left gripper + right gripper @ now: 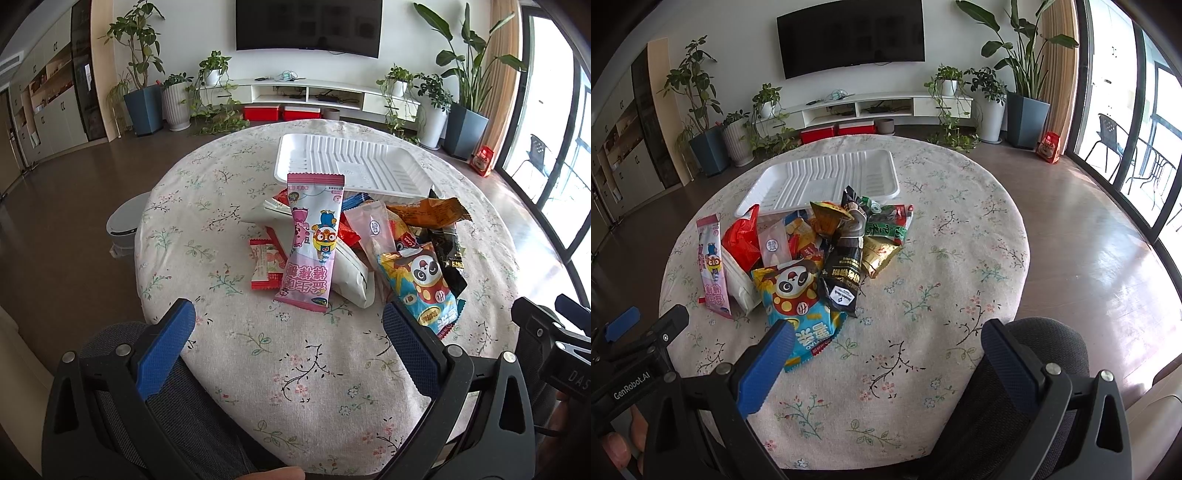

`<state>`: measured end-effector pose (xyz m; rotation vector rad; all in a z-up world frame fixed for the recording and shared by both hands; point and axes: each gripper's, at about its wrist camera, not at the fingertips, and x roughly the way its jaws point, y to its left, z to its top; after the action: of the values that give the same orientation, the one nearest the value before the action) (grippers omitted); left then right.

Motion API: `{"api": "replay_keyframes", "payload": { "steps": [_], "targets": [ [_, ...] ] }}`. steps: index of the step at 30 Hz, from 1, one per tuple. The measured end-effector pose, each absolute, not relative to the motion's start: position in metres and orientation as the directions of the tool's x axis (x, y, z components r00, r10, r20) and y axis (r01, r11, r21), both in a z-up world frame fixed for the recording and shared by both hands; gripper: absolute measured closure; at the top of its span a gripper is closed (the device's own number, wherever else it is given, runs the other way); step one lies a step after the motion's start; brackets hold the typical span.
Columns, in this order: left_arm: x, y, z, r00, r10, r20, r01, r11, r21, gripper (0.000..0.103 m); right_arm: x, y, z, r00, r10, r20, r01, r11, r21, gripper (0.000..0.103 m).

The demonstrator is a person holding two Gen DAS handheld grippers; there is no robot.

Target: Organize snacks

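A heap of snack packets (pixel 369 243) (pixel 816 254) lies in the middle of a round table with a flowered cloth (pixel 295 369) (pixel 923 295). A pink cartoon packet (pixel 314 240) (pixel 711 258) leans on the heap's left side. A blue panda packet (pixel 421 280) (pixel 798 295) lies nearest me. Behind the heap sits an empty white ribbed tray (pixel 351 162) (pixel 827 177). My left gripper (pixel 288 325) hovers open over the near table edge, short of the heap. My right gripper (pixel 886 343) is open too, its left finger (pixel 764 369) beside the panda packet.
A grey mesh chair back (pixel 155 406) (pixel 1034 369) stands under both grippers at the table's near edge. A grey bin (pixel 123 229) stands on the floor at left. Potted plants, a TV bench and red boxes (pixel 277 112) line the far wall.
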<state>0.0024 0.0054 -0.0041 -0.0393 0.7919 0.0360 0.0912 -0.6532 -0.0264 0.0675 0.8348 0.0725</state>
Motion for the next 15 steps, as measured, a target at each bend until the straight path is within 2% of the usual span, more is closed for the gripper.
{"api": "replay_keyframes", "payload": {
  "steps": [15],
  "targets": [
    [0.0031, 0.006, -0.0055, 0.701, 0.017, -0.713, -0.047, 0.999, -0.023, 0.0, 0.0917, -0.6528, -0.0266, 0.668, 0.09, -0.739, -0.037, 0.996, 0.087, 0.0]
  ]
}}
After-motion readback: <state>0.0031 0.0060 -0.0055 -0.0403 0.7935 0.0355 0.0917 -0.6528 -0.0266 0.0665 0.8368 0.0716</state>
